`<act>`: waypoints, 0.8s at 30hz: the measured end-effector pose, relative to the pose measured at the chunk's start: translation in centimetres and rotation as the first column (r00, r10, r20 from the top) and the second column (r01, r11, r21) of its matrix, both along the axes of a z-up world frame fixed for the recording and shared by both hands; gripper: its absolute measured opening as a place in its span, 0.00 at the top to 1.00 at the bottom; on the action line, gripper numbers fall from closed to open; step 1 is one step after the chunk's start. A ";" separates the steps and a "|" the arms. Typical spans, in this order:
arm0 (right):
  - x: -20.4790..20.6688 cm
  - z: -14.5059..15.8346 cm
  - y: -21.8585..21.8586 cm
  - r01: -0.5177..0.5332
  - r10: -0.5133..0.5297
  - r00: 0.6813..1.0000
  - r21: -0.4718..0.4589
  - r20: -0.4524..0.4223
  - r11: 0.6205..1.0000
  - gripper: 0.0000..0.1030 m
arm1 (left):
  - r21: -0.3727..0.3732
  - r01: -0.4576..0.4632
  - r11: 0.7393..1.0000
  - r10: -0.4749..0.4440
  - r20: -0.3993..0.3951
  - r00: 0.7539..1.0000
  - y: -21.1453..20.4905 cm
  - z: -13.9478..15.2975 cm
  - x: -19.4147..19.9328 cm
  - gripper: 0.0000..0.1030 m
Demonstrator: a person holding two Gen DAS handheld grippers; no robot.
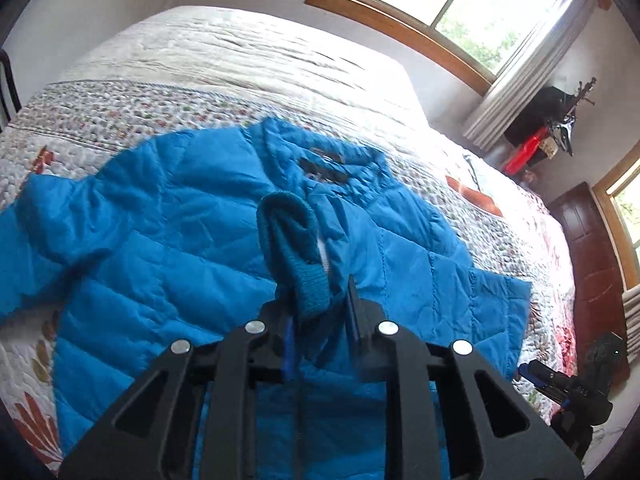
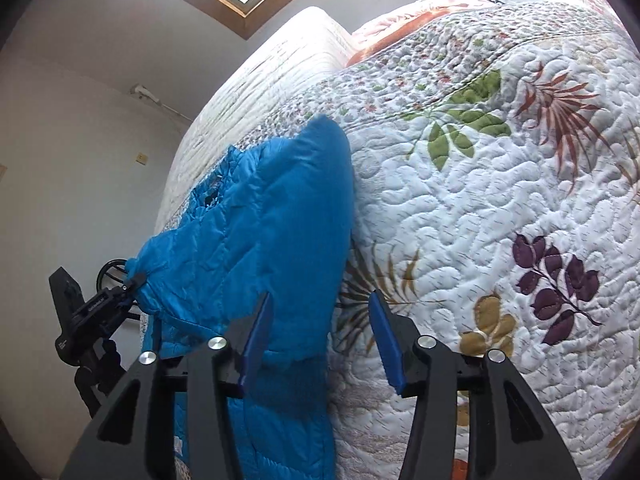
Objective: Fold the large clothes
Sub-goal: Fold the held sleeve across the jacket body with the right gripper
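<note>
Jacket (image 1: pixel 168 248), blue and quilted, lies spread on the floral quilt (image 2: pixel 480 208). My left gripper (image 1: pixel 318 312) pinches its knit cuff (image 1: pixel 292 248), which hides part of the front. My right gripper (image 2: pixel 320 340) hangs spread apart, grasping nothing; the hem runs out of frame below.

You have bare quilt (image 2: pixel 500 200) right of the jacket (image 2: pixel 272 208); the other gripper (image 2: pixel 132 280) blocks its left edge.
</note>
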State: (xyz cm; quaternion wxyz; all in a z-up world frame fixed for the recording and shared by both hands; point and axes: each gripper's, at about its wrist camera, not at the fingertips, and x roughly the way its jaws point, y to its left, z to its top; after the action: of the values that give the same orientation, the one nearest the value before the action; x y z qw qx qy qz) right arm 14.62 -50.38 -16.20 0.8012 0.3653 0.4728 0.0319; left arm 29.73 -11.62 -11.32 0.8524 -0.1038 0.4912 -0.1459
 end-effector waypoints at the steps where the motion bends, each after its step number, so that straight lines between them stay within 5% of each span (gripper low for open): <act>1: 0.8 -0.2 0.6 -0.014 0.014 1.000 0.002 -0.003 1.000 0.50 | 0.018 -0.027 0.999 0.027 0.005 1.000 1.1 0.0 0.3 0.81; 8: 5.8 -1.2 4.8 -0.080 0.079 0.996 -0.025 -0.042 0.996 0.50 | 0.085 -0.156 0.984 0.156 0.007 0.988 8.7 -1.1 2.3 0.81; 14: 8.0 -2.9 6.4 -0.090 0.060 0.984 -0.177 -0.170 0.980 0.69 | 0.155 -0.132 0.979 0.145 -0.071 0.987 9.4 -5.7 4.2 0.79; 20: 8.2 -4.1 5.9 -0.075 0.034 0.977 -0.186 -0.212 0.980 0.76 | 0.178 -0.119 0.977 0.136 -0.092 0.986 10.2 -8.1 4.4 0.62; 24: 6.9 -2.4 5.9 -0.085 0.041 0.980 -0.223 -0.197 0.971 0.72 | 0.159 -0.142 0.977 0.160 -0.106 0.981 12.2 -6.3 4.6 0.50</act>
State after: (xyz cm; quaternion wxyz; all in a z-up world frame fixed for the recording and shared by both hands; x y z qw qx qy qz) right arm 21.56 -44.44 -18.56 0.7877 0.2559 0.5595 -0.0330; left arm 34.32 0.56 -17.65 0.8358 -0.0847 0.5412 -0.0365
